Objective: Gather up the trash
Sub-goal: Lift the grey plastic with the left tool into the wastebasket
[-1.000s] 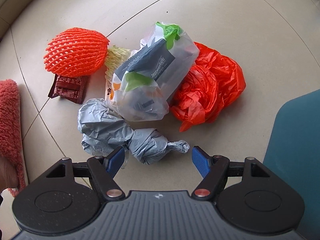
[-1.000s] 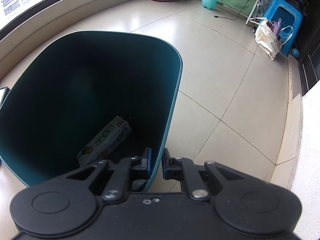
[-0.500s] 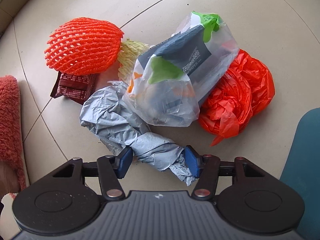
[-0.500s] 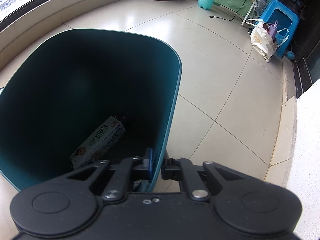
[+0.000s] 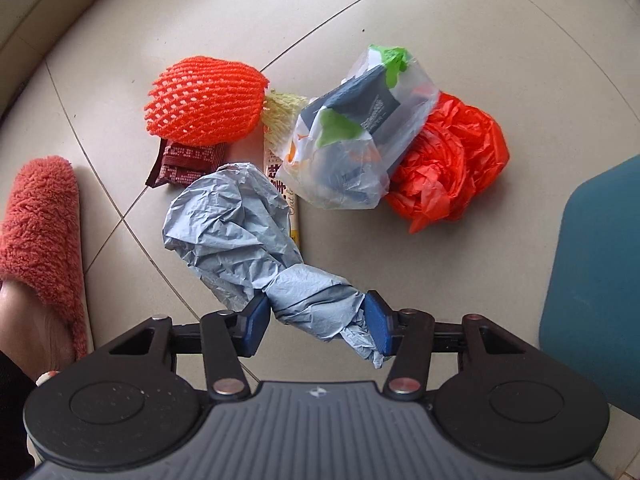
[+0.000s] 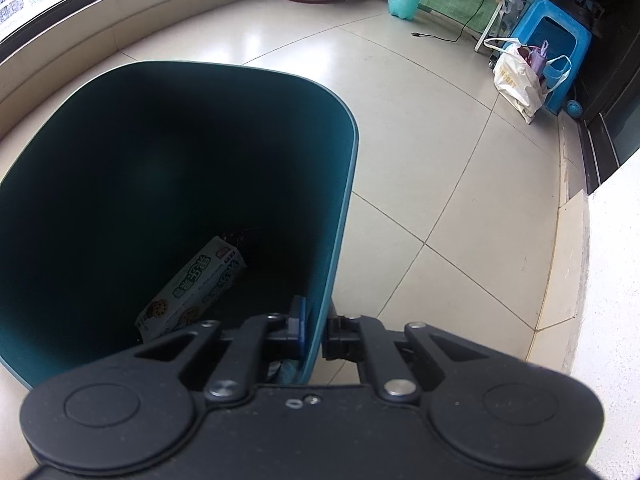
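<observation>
1. The crumpled grey-blue plastic bag (image 5: 240,236) lies on the pale tiled floor (image 5: 500,64) directly ahead of your left gripper (image 5: 316,322); its twisted narrow end sits between the two blue pads, and its long axis runs from there up and to the left into the fuller, wrinkled body
2. Your left gripper is part-closed around that twisted neck, both pads touching or all but touching the film; whether the grip is firm yet I cannot tell
3. The bag is thin, soft and creased, so I judge it will squash and trail when lifted
4. Just beyond it lie a dark red foil wrapper (image 5: 182,162), an orange foam fruit net (image 5: 204,100), a clear plastic bag holding printed packets (image 5: 352,140) and a scrunched orange plastic bag (image 5: 452,164)
5. The dark teal plastic bin (image 6: 344,184) stands to the right; your right gripper (image 6: 314,334) is pinched onto its rim, with a printed biscuit packet (image 6: 192,288) already inside
</observation>
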A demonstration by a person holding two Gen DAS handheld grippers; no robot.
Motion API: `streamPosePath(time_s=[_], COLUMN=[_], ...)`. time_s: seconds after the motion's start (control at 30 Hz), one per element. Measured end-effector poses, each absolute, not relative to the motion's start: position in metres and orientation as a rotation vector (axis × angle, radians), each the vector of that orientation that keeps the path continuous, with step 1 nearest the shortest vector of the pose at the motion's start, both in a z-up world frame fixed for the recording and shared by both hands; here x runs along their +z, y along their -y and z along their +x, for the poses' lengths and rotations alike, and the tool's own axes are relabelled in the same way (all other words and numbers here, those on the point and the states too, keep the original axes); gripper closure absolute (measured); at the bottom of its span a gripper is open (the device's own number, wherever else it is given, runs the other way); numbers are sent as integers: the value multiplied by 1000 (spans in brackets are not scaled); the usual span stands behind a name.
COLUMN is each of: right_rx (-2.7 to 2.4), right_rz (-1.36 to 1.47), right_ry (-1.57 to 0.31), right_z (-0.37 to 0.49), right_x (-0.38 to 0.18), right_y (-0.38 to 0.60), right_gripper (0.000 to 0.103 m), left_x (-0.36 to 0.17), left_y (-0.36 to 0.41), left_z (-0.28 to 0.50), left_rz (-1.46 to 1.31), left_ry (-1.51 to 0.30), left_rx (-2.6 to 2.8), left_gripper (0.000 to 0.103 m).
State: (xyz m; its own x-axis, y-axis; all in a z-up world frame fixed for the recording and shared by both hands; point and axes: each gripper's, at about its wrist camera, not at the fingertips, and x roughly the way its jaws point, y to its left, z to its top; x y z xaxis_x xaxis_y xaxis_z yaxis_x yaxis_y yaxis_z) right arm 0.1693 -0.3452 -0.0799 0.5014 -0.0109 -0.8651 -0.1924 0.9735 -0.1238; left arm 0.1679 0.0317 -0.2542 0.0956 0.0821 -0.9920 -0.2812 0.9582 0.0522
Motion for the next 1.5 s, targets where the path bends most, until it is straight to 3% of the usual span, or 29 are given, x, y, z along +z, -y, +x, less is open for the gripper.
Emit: streamPosePath(time_s=[0.9, 1.23, 1.5], right_rx=[119, 135, 147], right_rz=[-177, -193, -189], right_ry=[-1028, -1024, -1021], right_z=[167, 167, 167], right_x=[-74, -75, -73], right_y=[356, 354, 354], right_gripper=[97, 97, 96], left_x=[1, 17, -14], left_y=[95, 151, 203], left_z=[141, 152, 167], left_rz=[67, 122, 195], left_ry=[-1071, -1033, -1093], left_rx=[-200, -318, -387], left_gripper=[53, 53, 53])
